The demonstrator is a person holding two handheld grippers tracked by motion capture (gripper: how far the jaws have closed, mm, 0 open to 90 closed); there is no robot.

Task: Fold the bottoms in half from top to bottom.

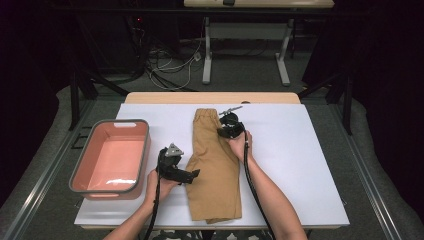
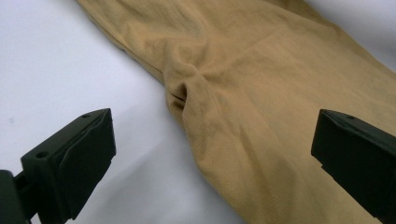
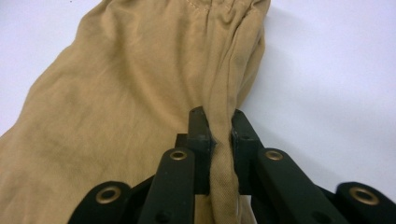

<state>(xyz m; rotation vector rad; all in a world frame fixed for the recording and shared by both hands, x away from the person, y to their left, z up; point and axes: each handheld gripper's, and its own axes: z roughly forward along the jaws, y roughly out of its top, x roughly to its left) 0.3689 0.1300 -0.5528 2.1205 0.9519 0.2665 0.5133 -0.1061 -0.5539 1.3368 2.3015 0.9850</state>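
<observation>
lying flat on the white sheet that covers my worktop [image 1: 300, 150] are the tan shorts [image 1: 215, 165], waistband toward the far edge, legs toward me. a pink tub [image 1: 112, 155] with a grey rim sits at my left, just off the sheet's near left part. beyond the worktop the room is dark: grey floor, loose cables, the legs of another table. my right claw [image 3: 216, 126] is pressed together on a raised fold of the shorts' right edge, just below the gathered waistband. my left claw [image 2: 210, 154] is spread wide at the shorts' left edge, one jaw over bare sheet, the other over cloth, neither pad touching it that i can see. the far table's top is cut off at the frame, and the dark hides the room's sides.
</observation>
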